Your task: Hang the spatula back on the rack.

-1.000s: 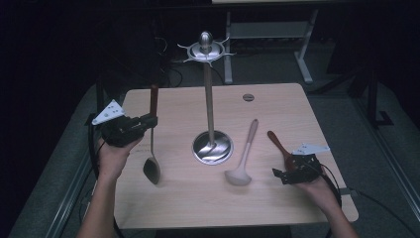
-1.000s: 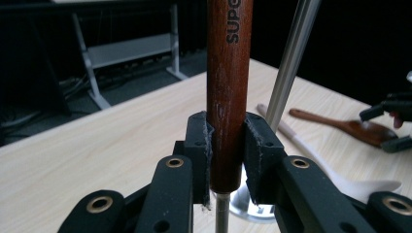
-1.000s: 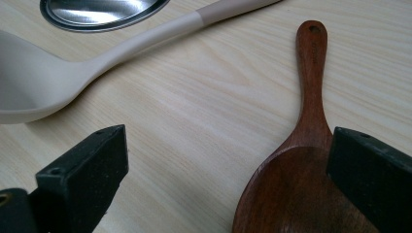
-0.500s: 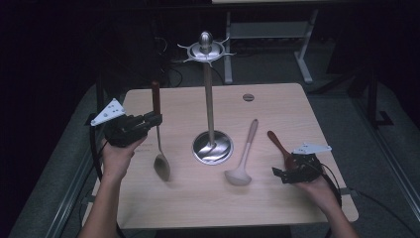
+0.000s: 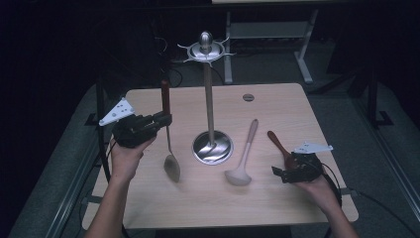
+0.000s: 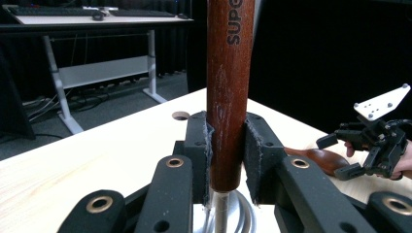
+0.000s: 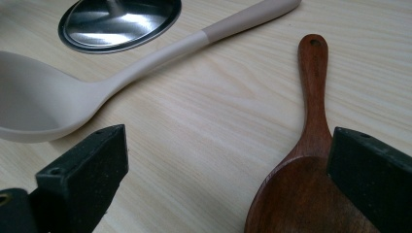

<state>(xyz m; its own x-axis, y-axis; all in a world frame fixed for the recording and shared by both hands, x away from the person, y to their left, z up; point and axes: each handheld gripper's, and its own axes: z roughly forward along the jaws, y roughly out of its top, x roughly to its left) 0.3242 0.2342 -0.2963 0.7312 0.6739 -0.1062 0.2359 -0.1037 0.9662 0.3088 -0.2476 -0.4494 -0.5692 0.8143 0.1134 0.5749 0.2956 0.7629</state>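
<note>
My left gripper (image 5: 163,119) is shut on the dark wooden handle (image 6: 228,97) of a metal spoon (image 5: 172,167). The spoon hangs upright left of the tall metal utensil stand (image 5: 209,99), its blurred bowl low over the table. In the left gripper view the pads (image 6: 255,150) press on both sides of the handle. My right gripper (image 5: 283,173) rests open near the table's right front. A brown wooden spoon (image 7: 311,145) lies with its bowl against the right jaw. A beige ladle (image 5: 243,158) lies between the stand and that gripper.
The stand's round shiny base (image 5: 213,147) sits mid-table, with a hooked crown (image 5: 205,49) at its top. A cable hole (image 5: 248,97) is at the back of the wooden table (image 5: 208,198). Desk frames stand on the dark floor behind.
My left gripper has carried the hanging spoon rightward toward the stand; the spoon's bowl has swung along with it. The right gripper, ladle and wooden spoon have stayed put.
</note>
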